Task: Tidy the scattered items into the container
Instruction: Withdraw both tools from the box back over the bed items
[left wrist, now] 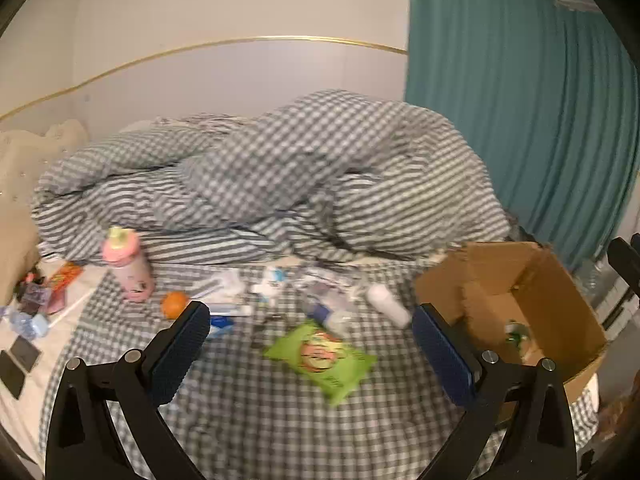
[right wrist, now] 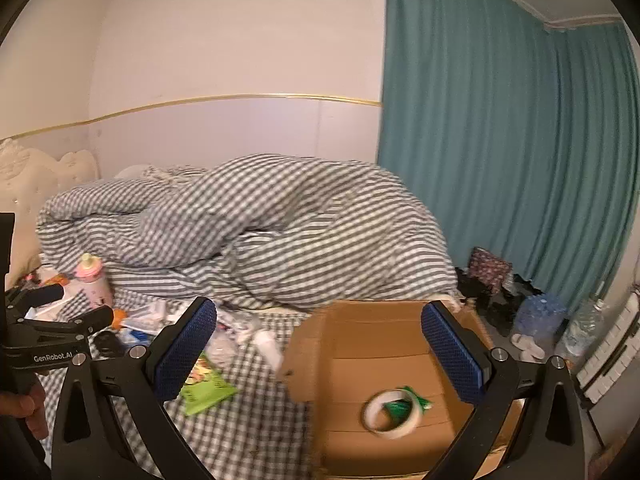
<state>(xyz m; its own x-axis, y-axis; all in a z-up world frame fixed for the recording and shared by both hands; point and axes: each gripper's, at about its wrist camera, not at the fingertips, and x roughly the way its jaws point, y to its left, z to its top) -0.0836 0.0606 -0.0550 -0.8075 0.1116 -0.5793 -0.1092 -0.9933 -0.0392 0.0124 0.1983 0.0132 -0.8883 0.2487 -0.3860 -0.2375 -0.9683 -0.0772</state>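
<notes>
An open cardboard box [left wrist: 560,296] stands on the bed at the right; in the right wrist view the box [right wrist: 360,344] holds a roll of white tape [right wrist: 390,414] and a green item. Scattered on the checked sheet are a green snack packet [left wrist: 320,358], a white bottle [left wrist: 390,304], an orange [left wrist: 175,304], a pink bottle [left wrist: 126,266] and several small packets [left wrist: 276,280]. My left gripper [left wrist: 312,344] is open and empty above the green packet. My right gripper [right wrist: 320,348] is open and empty above the box's left wall.
A heaped striped duvet [left wrist: 280,176] fills the back of the bed. Teal curtains [right wrist: 500,140] hang at the right. Snacks and small things [left wrist: 44,292] lie at the bed's left edge. Water jugs [right wrist: 540,316] and bags stand on the floor beyond the box.
</notes>
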